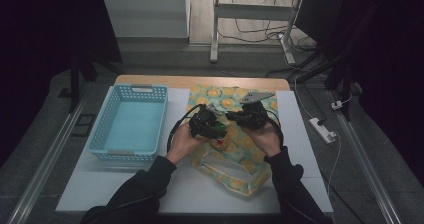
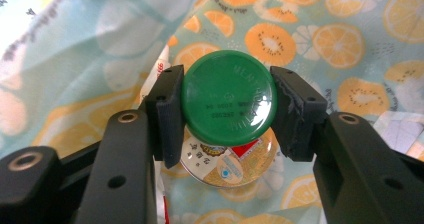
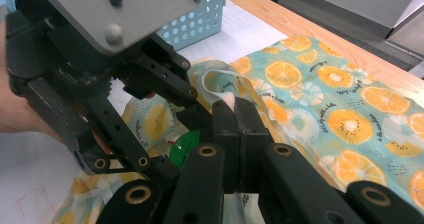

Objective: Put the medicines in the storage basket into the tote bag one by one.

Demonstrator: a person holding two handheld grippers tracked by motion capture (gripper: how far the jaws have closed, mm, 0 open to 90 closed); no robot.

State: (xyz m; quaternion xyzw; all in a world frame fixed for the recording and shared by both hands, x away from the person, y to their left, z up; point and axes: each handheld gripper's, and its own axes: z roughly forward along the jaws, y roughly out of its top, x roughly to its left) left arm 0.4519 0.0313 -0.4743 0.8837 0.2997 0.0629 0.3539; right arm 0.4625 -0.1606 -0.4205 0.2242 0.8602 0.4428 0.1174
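A jar with a green lid (image 2: 229, 98) and a labelled glass body (image 2: 227, 165) hangs over a fruit-print cloth bag (image 1: 235, 170). My left gripper (image 2: 227, 101) is shut on the lid, one pad on each side. In the high view the left gripper (image 1: 207, 122) sits over the bag's middle with the jar (image 1: 221, 143) beneath it. My right gripper (image 3: 234, 110) is shut on the bag's pale handle strap (image 3: 216, 78), lifting that edge. The right gripper (image 1: 248, 115) is just right of the left one. The green lid (image 3: 184, 146) peeks out under the left gripper (image 3: 100, 59).
A light blue perforated basket (image 1: 127, 121) stands on the white table (image 1: 100, 181) to the left of the bag. The bag's orange-slice fabric (image 3: 345, 89) spreads toward the wooden far edge (image 1: 200, 80). A power strip (image 1: 322, 130) lies off the right side.
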